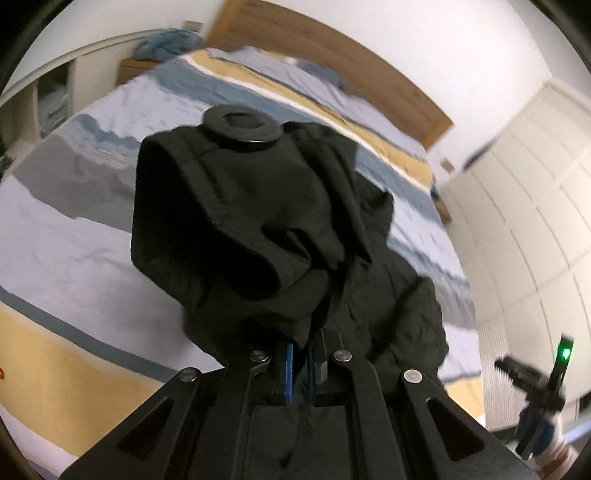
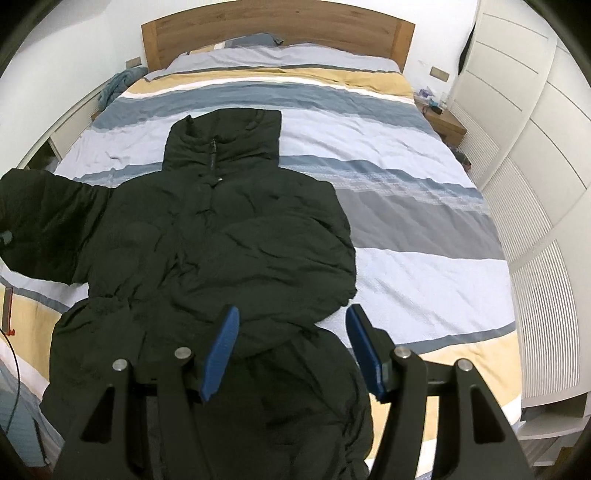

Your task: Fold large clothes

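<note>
A large black hooded jacket lies front up on the striped bed, hood toward the headboard. Its right sleeve is folded across the chest. Its left sleeve is lifted off the bed at the left. My left gripper is shut on that sleeve's black cuff, which drapes over the fingers and hangs in front of the camera. My right gripper is open and empty, held above the jacket's lower part near the foot of the bed. It also shows in the left wrist view at the lower right.
The bed has a blue, grey, white and yellow striped cover and a wooden headboard. White wardrobe doors run along the right side. A small wooden nightstand stands by the headboard. A blue cloth lies at the far left.
</note>
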Available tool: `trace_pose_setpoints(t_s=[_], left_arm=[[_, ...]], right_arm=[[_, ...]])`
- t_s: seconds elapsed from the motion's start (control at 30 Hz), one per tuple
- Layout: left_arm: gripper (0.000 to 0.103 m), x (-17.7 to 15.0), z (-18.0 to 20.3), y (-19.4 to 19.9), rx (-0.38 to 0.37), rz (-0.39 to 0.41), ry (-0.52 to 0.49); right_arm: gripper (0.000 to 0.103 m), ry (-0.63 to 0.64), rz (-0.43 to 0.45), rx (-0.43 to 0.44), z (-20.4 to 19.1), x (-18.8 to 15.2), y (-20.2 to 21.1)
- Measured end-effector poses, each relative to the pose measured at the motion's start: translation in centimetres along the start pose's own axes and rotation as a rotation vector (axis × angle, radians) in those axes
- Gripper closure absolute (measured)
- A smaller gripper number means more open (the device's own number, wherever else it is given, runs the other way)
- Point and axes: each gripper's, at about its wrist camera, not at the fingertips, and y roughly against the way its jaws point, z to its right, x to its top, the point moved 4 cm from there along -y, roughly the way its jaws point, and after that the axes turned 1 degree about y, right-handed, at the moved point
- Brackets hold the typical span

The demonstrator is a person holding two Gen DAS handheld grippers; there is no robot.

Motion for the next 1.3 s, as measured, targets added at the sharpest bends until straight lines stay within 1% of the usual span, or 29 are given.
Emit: trace_pose_setpoints(t_s=[0.13,0.2,0.3,0.47,0.57,0.67,0.77,0.83,0.87,1.0,1.1,1.17,1.27,1.3], left_arm=[[0.098,-2.4,2.7,-2.7,-0.012,-0.058,-0.038],[0.098,-3.0,3.5,-4.0,-0.005,-0.083,-0.054],[0.098,-5.1,4.6,-6.4,0.003,-0.139,-0.083],[0.098,-8.3,6.1,-9.2,0.021,-0.217,-0.124],[0.098,-9.9,6.3,-10.5,0.039,-0.251,-0.142],[0.097,-10.9,6.9,-11.7,0.05,-0.283,-0.154],[0.094,-12.1,6.8,-12.4,0.048,-0.328,-0.155],[0.088,-12.5,6.7,-12.5,0.035,-0.356,-0.159],[0.087,-12.9,6.7,-12.6,0.03,-0.364,-0.162],[0.086,-13.4,6.8,-11.1,-0.005,-0.388,-0.18],[0.083,-13.6,6.6,-9.9,-0.01,-0.387,-0.197],[0.082,-12.9,5.9,-8.6,0.005,-0.358,-0.199],[0.077,-10.7,4.1,-7.2,0.035,-0.295,-0.176],[0.072,-9.7,3.3,-6.9,0.046,-0.269,-0.168]], right_arm=[[0.044,-0.01,-0.001,0.002,1.3,-0.5,0.0],[0.044,-0.013,-0.007,0.0,1.9,-0.9,0.0],[0.044,-0.011,-0.014,-0.004,2.6,-1.4,-0.1],[0.044,-0.008,-0.029,-0.004,3.3,-2.0,-0.5],[0.044,0.005,-0.032,0.0,3.2,-2.1,-0.6],[0.044,0.022,-0.038,0.008,2.7,-2.3,-0.8],[0.044,0.039,-0.043,0.021,1.9,-2.4,-1.1],[0.044,0.049,-0.046,0.032,1.3,-2.3,-1.4],[0.044,0.052,-0.048,0.041,0.9,-2.2,-1.5],[0.044,0.076,-0.045,0.07,-0.8,-1.6,-1.9],[0.044,0.101,-0.044,0.098,-2.6,-1.0,-2.3],[0.044,0.123,-0.042,0.113,-4.0,-0.6,-2.6],[0.044,0.157,-0.038,0.152,-6.9,0.3,-3.1],[0.044,0.17,-0.036,0.165,-8.1,0.7,-3.3]])
